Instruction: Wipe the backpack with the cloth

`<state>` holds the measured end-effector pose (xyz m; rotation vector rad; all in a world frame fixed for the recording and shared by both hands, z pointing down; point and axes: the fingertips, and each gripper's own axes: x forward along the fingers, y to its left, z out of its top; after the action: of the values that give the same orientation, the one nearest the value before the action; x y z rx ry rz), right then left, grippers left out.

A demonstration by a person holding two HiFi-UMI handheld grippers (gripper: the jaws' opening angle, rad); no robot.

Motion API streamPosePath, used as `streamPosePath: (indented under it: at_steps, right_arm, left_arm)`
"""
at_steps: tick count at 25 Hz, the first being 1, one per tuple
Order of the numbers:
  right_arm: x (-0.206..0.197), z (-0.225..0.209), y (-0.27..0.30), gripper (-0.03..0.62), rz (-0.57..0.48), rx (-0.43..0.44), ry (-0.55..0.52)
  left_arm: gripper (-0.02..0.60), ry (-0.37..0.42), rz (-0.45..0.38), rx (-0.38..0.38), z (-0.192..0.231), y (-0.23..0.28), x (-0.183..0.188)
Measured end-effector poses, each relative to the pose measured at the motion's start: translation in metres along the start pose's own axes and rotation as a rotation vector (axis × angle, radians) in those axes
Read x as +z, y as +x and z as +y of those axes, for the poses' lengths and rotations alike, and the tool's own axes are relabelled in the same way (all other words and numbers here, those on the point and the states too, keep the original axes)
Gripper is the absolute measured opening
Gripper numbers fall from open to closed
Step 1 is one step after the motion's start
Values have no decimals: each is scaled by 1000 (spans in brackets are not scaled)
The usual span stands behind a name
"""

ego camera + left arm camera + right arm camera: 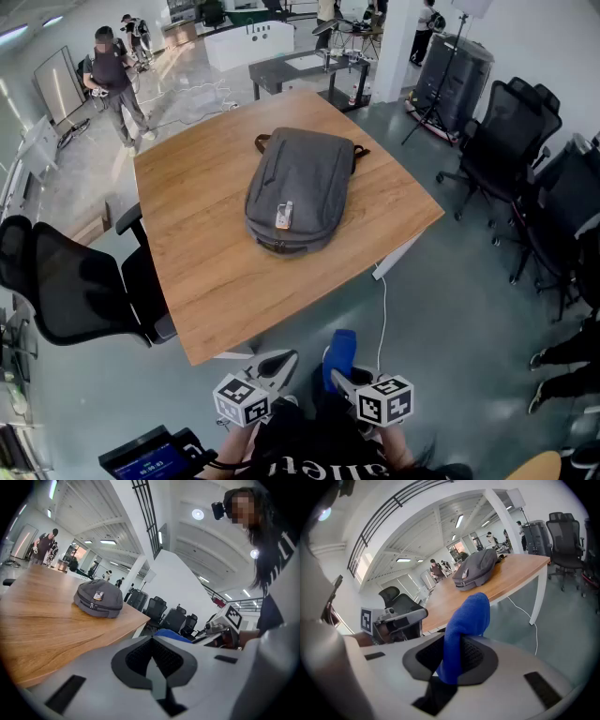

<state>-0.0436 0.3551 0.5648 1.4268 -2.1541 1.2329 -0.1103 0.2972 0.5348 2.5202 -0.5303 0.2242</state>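
A grey backpack (298, 190) lies flat on the wooden table (216, 272), its small tag facing me; the same backpack (98, 598) shows far off in the left gripper view and the backpack (478, 568) in the right gripper view. My right gripper (339, 368) is held low in front of the table's near edge, shut on a blue cloth (465, 632) that sticks up between its jaws; the cloth (340, 353) also shows in the head view. My left gripper (277, 364) is beside it, shut with nothing between its jaws. Both are well short of the backpack.
Black office chairs stand at the left (70, 286) and at the right (506, 141) of the table. A white cable (382, 309) hangs from the table's near right corner to the floor. A person (114, 82) stands far back left, with another table (309, 67) beyond.
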Motion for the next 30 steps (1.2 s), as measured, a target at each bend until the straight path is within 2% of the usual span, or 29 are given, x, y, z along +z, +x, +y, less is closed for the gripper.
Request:
streamPosePath:
  at_steps: [7,12,18,23,30]
  right_arm:
    - [70,-58,8,78,17,40,-62]
    - [105,-80,17,78,38,107,-103]
    - [124,-95,36,78,88,191,-165]
    - [133,-84,55,78,132,258,-219]
    - [145,-65,93,78,190,303,-319]
  left_arm:
    - [-2,25,-32,19,9,77,50]
    - [-2,43,-43,67,8,104,72]
    - [-2,35,-75,180,16,107,81]
    - [-2,6,-78,266,27,93,76]
    - [-2,-14,-94,331,54,77,85]
